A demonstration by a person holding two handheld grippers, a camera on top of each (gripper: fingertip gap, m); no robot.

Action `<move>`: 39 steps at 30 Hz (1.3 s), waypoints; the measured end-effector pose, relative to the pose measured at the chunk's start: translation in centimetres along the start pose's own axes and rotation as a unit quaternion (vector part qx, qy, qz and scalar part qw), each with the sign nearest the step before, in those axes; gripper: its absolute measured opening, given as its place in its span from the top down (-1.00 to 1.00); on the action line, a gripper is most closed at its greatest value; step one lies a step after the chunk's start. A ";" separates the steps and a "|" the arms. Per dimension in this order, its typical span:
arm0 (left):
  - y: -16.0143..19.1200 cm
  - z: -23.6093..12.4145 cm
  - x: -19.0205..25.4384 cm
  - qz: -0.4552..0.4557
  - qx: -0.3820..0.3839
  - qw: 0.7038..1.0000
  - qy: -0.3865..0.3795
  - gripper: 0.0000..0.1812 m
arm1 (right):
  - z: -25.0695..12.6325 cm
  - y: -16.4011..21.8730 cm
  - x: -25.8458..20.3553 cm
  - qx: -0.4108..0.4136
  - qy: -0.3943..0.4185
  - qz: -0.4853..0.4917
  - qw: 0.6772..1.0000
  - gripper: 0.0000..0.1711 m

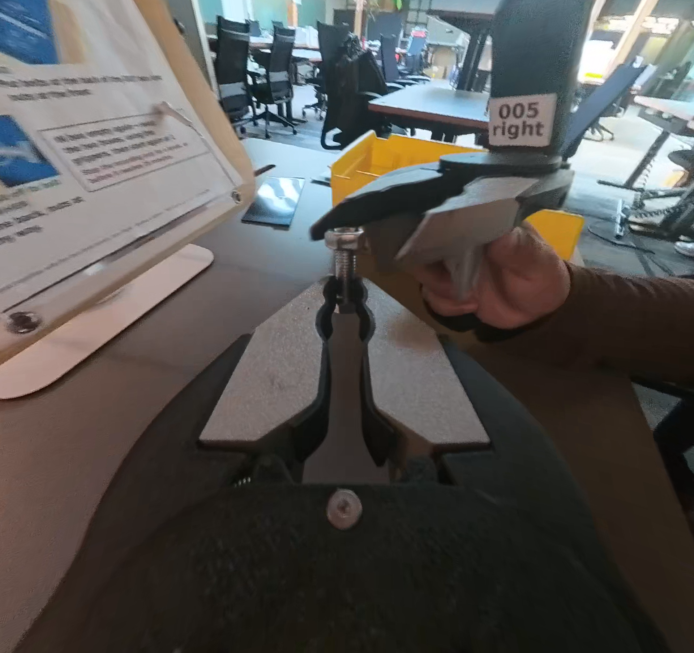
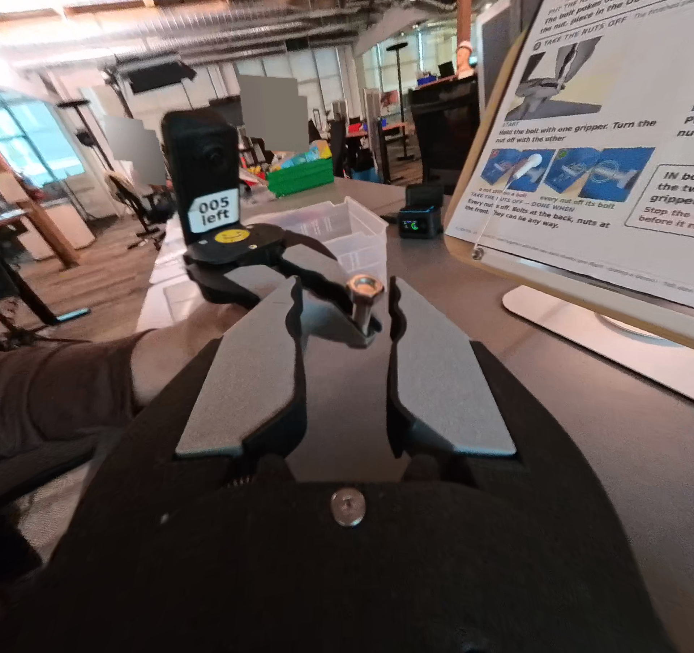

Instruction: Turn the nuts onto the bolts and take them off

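Note:
In the left wrist view my left gripper (image 1: 344,299) is shut on the lower end of a silver bolt (image 1: 344,265) and holds it upright above the table. A silver nut (image 1: 343,239) sits at the bolt's top end. My right gripper (image 1: 347,237) comes in from the right at the level of the nut. In the right wrist view my right gripper (image 2: 345,297) is open, and the nut (image 2: 365,285) lies between its fingertips, close to the right finger (image 2: 398,304). The left gripper (image 2: 370,331) grips the bolt (image 2: 362,314) below the nut.
An instruction sheet on a wooden stand (image 1: 112,128) rises at the left, and it shows at the right in the right wrist view (image 2: 582,128). A yellow bin (image 1: 375,162) stands behind the right gripper. A clear plastic box (image 2: 349,229) and a small black device (image 2: 417,218) sit on the table (image 1: 112,391). My left and right fingertips are right by each other.

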State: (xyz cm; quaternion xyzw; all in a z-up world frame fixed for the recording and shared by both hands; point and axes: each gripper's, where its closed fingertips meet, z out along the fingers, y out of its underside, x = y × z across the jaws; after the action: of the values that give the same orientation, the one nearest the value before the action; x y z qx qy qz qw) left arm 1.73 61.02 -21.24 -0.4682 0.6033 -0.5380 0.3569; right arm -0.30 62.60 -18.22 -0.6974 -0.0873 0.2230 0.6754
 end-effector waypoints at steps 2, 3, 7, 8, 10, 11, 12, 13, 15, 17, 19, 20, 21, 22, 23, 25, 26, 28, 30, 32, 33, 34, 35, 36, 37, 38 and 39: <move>0.2 0.3 0.0 0.011 -0.009 1.000 -0.012 0.91 | 0.1 0.4 0.8 -0.010 0.032 -0.008 0.999 0.64; 0.2 0.2 -0.6 0.010 -0.011 0.999 -0.029 0.91 | -0.2 0.4 1.4 -0.010 0.045 -0.006 0.999 0.68; 0.3 -1.1 -3.2 -0.032 0.004 0.998 -0.052 0.91 | -1.5 0.1 3.5 -0.005 0.084 0.009 0.996 0.80; 0.3 -1.3 -3.4 -0.031 0.009 0.998 -0.051 0.92 | -1.4 0.1 3.3 -0.005 0.076 0.010 0.997 0.68; 0.4 -1.1 -3.3 -0.027 0.007 0.998 -0.049 0.91 | -0.9 -0.1 2.1 0.004 0.046 0.010 0.999 0.61; 0.6 -0.8 -2.8 -0.023 0.002 0.999 -0.041 0.92 | -0.6 0.0 1.8 0.002 0.041 0.008 0.999 0.59; 0.8 -0.4 -2.0 -0.015 -0.005 0.999 -0.028 0.92 | -0.4 0.2 1.5 -0.003 0.040 0.004 0.999 0.59; 1.0 0.1 -1.2 -0.005 -0.011 1.000 -0.012 0.92 | -0.1 0.4 1.3 -0.009 0.039 -0.001 0.999 0.59; 1.4 0.9 -0.1 0.009 -0.023 1.000 0.006 0.92 | 0.1 0.9 1.4 -0.020 0.047 -0.005 0.999 0.61; 1.6 1.1 -0.3 0.014 -0.027 1.000 0.000 0.91 | 0.0 1.4 2.6 -0.033 0.076 0.000 0.997 0.71; 1.4 0.5 -1.5 0.005 -0.016 1.000 -0.023 0.92 | -0.4 1.6 3.5 -0.039 0.090 0.016 0.995 0.61; 1.1 0.1 -2.2 -0.008 -0.005 1.000 -0.028 0.91 | -0.6 1.7 3.8 -0.040 0.092 0.029 0.994 0.61; 0.7 -0.4 -2.6 -0.025 0.010 0.999 -0.026 0.91 | -0.9 1.7 4.2 -0.041 0.102 0.035 0.993 0.71; 0.4 -0.8 -3.0 -0.041 0.021 0.999 -0.022 0.92 | -1.0 1.7 4.4 -0.039 0.103 0.032 0.993 0.66; 0.4 -1.1 -3.2 -0.049 0.024 0.998 -0.019 0.92 | -0.9 1.5 4.0 -0.034 0.090 0.027 0.995 0.63; 0.6 -1.0 -3.1 -0.042 0.018 0.999 -0.017 0.92 | -0.6 0.9 2.7 -0.012 0.055 0.024 0.998 0.58; 0.8 -0.7 -2.8 -0.037 0.012 0.999 -0.010 0.92 | -0.3 0.6 2.1 -0.002 0.039 0.023 0.999 0.57; 0.9 -0.1 -1.6 -0.031 0.008 0.999 0.011 0.92 | 0.1 0.5 1.3 0.004 0.023 0.026 0.999 0.57; 0.6 0.3 -0.6 -0.023 0.010 0.999 0.028 0.91 | 0.3 1.1 1.8 -0.013 0.040 0.027 0.999 0.64; 0.8 0.3 -0.8 -0.016 -0.001 1.000 0.015 0.91 | 0.2 1.6 2.9 -0.028 0.067 0.028 0.997 0.60; 1.0 0.3 -1.3 -0.016 -0.006 1.000 0.005 0.91 | 0.1 1.8 3.0 -0.034 0.066 0.035 0.997 0.62; 1.0 0.1 -1.6 -0.020 -0.005 1.000 -0.001 0.91 | 0.1 1.9 3.1 -0.035 0.066 0.038 0.996 0.66; 0.9 -0.1 -1.9 -0.025 -0.002 1.000 -0.004 0.91 | 0.0 1.9 3.5 -0.032 0.075 0.037 0.996 0.67; 0.8 -0.4 -2.2 -0.029 0.003 1.000 -0.009 0.91 | -0.2 1.8 3.8 -0.030 0.086 0.033 0.995 0.71; 0.7 -0.6 -2.5 -0.034 0.006 0.999 -0.014 0.91 | -0.4 1.7 4.0 -0.028 0.091 0.029 0.995 0.72; 0.6 -0.7 -2.6 -0.039 0.009 0.999 -0.015 0.91 | -0.5 1.6 3.9 -0.025 0.088 0.027 0.995 0.72; 0.5 -0.8 -2.7 -0.043 0.010 0.999 -0.013 0.91 | -0.4 1.3 3.5 -0.018 0.075 0.026 0.997 0.70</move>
State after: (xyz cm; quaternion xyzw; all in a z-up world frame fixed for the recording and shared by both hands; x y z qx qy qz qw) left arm 1.72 63.78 -21.84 -0.4969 0.5722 -0.5527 0.3466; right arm 2.75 63.59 -20.18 -0.7261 -0.0216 0.1859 0.6617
